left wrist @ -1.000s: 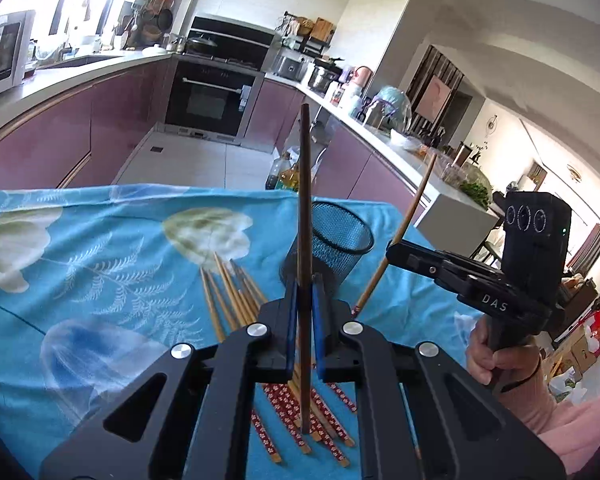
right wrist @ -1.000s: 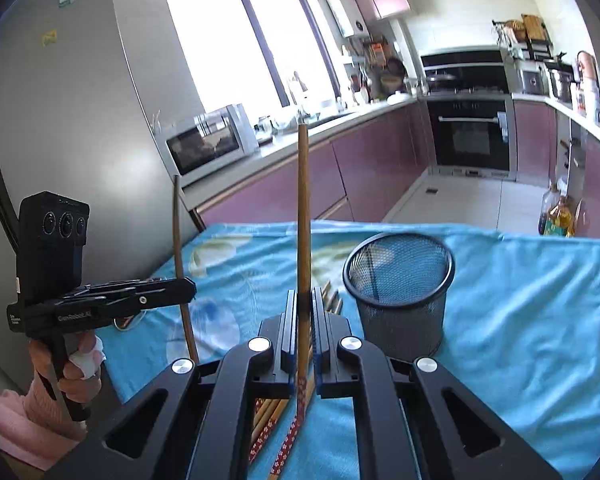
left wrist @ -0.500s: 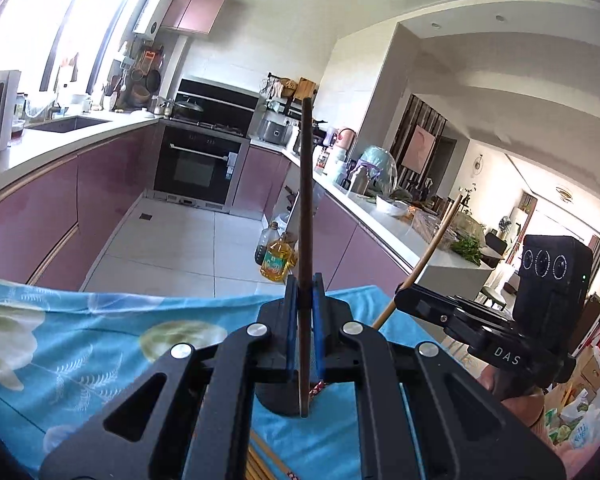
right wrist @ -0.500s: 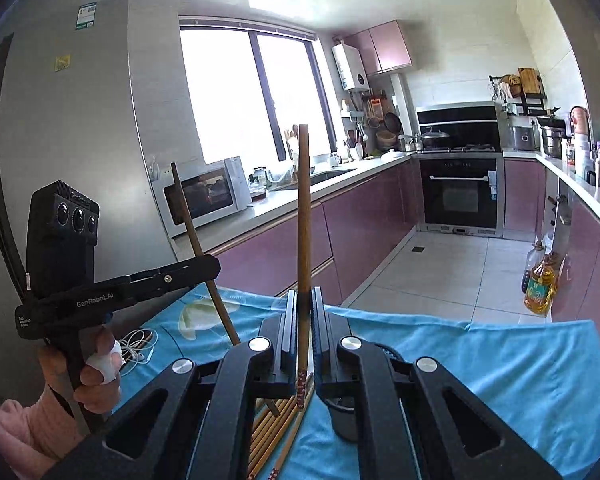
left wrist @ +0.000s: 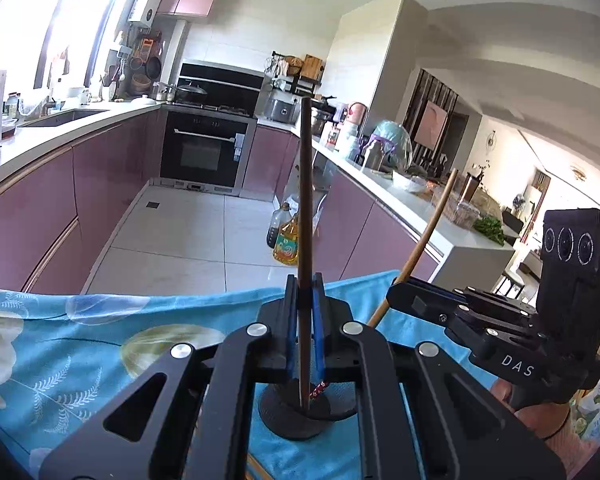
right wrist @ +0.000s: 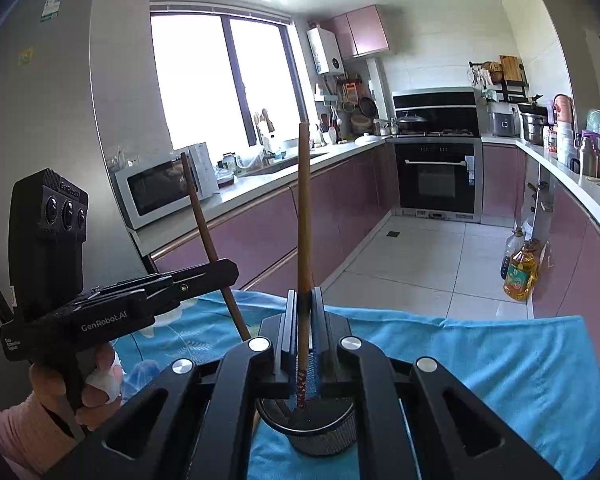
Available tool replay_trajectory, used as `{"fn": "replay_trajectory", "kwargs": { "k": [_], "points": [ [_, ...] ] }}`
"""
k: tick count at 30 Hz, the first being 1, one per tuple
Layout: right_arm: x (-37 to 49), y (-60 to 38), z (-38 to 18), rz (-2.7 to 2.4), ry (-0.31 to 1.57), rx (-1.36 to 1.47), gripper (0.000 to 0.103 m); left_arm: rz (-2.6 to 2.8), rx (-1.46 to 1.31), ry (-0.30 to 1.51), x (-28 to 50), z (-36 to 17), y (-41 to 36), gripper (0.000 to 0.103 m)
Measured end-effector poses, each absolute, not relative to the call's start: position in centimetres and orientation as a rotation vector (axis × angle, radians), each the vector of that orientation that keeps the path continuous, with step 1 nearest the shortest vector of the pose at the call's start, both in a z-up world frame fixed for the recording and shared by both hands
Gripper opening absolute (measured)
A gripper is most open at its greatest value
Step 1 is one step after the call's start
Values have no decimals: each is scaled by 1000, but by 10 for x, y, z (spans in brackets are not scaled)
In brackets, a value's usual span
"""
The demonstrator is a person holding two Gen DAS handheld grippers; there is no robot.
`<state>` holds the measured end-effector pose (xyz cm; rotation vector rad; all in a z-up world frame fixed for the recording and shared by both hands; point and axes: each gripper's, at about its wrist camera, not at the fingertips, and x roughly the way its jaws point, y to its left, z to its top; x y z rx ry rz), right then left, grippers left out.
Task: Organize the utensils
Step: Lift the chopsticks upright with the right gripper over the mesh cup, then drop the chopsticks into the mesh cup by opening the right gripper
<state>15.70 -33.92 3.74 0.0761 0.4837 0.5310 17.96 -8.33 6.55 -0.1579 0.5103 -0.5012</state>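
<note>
My left gripper [left wrist: 305,285] is shut on a dark brown chopstick [left wrist: 305,200] that stands upright. Its lower end points into the mouth of the black mesh cup [left wrist: 296,420] on the blue cloth. My right gripper [right wrist: 305,297] is shut on a lighter chopstick [right wrist: 304,208], also upright. The red-patterned lower end [right wrist: 301,384] of that chopstick dips into the same mesh cup [right wrist: 320,436]. Each view shows the other gripper from the side: the right gripper [left wrist: 396,294] with its slanted chopstick [left wrist: 432,228], the left gripper [right wrist: 230,270] with its slanted chopstick [right wrist: 204,224].
A blue floral cloth [left wrist: 60,352] covers the table, and its far edge drops to the tiled kitchen floor. Oil bottles [right wrist: 520,276] stand on the floor by the purple cabinets. A microwave [right wrist: 160,192] sits on the counter. A hand [right wrist: 96,384] grips the left handle.
Both grippers have risen and moved forward over the mesh cup with their chopsticks. The pile of chopsticks on the cloth has dropped out of view. Both grips stay shut.
</note>
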Motion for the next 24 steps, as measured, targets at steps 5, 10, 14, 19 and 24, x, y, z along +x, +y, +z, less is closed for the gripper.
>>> {"fn": "replay_trajectory", "kwargs": {
  "k": [5,10,14,19,24],
  "points": [
    [167,-332,19,531,551,62,5,-483,-77,573,188,42,-97,8],
    [176,-329,7,512,595,83,9,-467,-28,604,192,26,-105,10],
    [175,-335,7,488,583,99,25,-458,-24,592,185,22,-101,26],
    [172,-341,6,483,580,106,32,-433,-35,564,171,20,-86,38],
    [161,-342,2,483,579,110,39,-404,-68,566,155,15,-61,43]
  ]
}}
